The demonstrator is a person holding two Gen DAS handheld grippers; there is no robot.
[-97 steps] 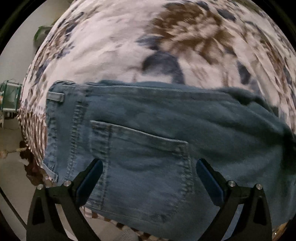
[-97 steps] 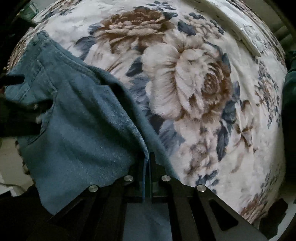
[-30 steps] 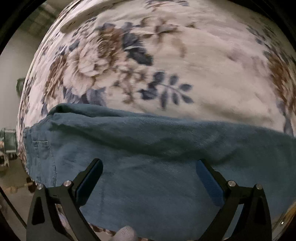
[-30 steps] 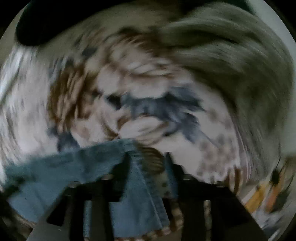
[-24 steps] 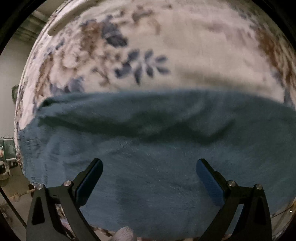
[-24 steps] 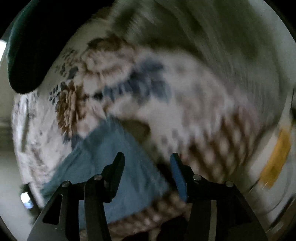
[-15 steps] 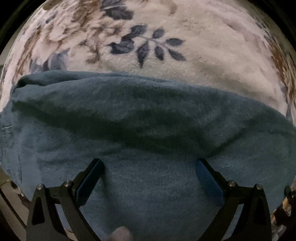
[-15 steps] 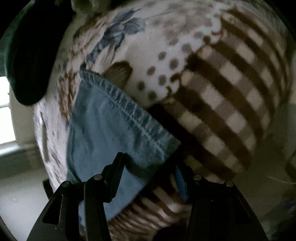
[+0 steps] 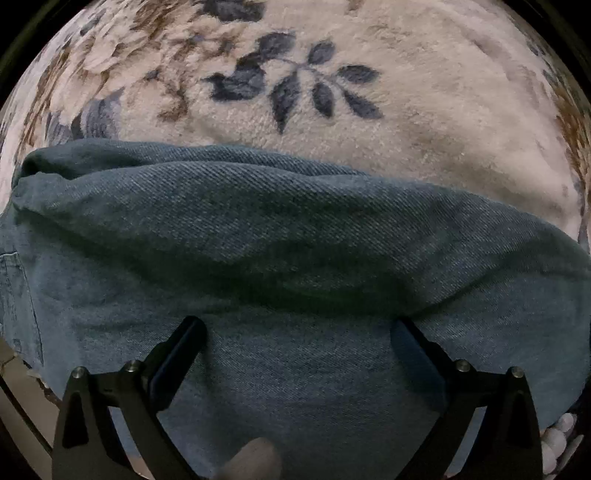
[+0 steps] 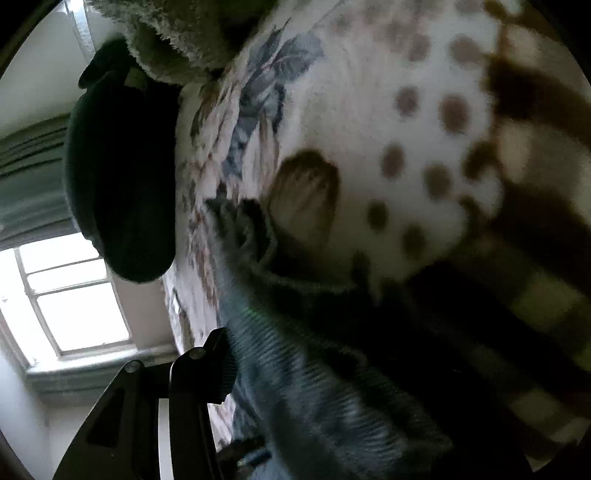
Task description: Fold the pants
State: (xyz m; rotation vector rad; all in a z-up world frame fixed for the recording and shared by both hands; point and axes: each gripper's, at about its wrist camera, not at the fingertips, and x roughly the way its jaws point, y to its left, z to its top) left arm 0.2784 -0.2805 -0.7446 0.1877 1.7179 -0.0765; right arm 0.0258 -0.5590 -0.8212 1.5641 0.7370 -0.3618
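Your left gripper sits low over jeans, jaws spread wide, nothing pinched. Denim lies bunched across floral blanket on bed, fat fold ridge running right in front of you.

Your right gripper: only one finger visible, so can't tell jaw state; dark blurry denim crowds the view. Nearby: dark pillow, shaggy green throw, window, curtain.

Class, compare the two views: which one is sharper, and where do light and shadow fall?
Left wrist view: sharp, evenly lit, weave of the jeans readable, a shadowed crease across them. Right wrist view: smeared by blur, dark lower right, bright window blown out at left.
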